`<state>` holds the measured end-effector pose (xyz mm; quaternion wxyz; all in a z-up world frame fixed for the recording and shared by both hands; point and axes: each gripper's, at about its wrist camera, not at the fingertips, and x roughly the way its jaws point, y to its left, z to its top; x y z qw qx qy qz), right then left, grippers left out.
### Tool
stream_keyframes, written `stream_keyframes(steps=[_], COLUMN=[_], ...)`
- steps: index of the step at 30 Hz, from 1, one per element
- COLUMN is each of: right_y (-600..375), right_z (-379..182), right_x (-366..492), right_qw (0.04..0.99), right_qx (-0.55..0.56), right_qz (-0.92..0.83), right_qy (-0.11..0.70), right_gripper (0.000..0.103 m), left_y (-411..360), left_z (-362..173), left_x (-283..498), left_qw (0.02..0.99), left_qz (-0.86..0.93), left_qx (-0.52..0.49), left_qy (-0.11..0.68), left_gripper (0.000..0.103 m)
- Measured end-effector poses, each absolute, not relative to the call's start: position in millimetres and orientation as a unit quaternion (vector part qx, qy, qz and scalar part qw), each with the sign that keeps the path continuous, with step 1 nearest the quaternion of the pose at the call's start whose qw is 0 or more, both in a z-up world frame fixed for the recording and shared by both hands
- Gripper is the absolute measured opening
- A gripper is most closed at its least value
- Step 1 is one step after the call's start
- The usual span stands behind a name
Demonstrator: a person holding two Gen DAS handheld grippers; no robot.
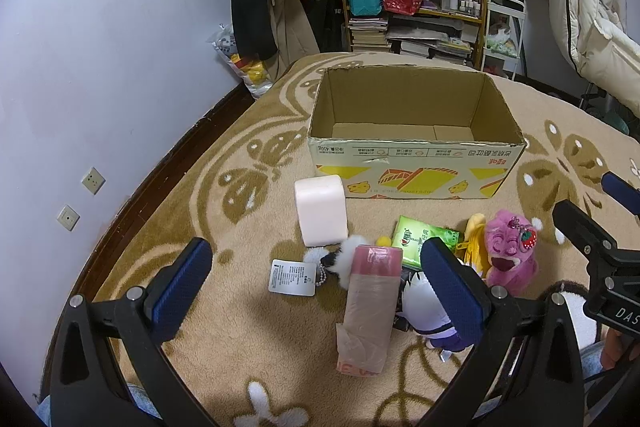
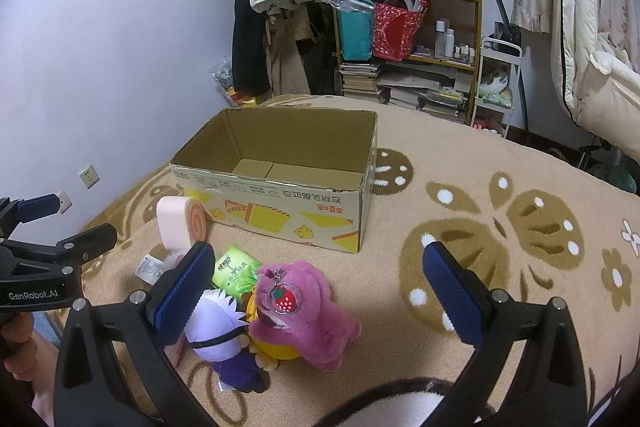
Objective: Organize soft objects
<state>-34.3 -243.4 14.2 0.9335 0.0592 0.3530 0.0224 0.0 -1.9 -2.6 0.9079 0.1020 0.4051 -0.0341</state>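
Both grippers, left and right, are wide open and hold nothing. The toys lie piled by the empty box. A grab could catch two toys, because they touch.

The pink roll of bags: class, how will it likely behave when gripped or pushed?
The pink roll is cylindrical and lies on its side, so it may roll. Its loose end looks floppy. The fuzzy blanket probably slows it.
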Motion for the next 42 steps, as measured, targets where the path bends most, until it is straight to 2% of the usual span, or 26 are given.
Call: stream_keyframes(steps=[42], right_y=[-243.0], right_z=[12.6], right_x=[-33.6], right_qw=[0.933], right_qx=[0.057], right_qz=[0.022], right_qy=[0.356], right_gripper=[0.103], left_y=[-2.2], left_z=[-8.8], left_x=[-0.5], left_qw=[0.904], left_qz=[-0.033], left_qx=[0.107], left_qy=[0.412], left_gripper=[0.103])
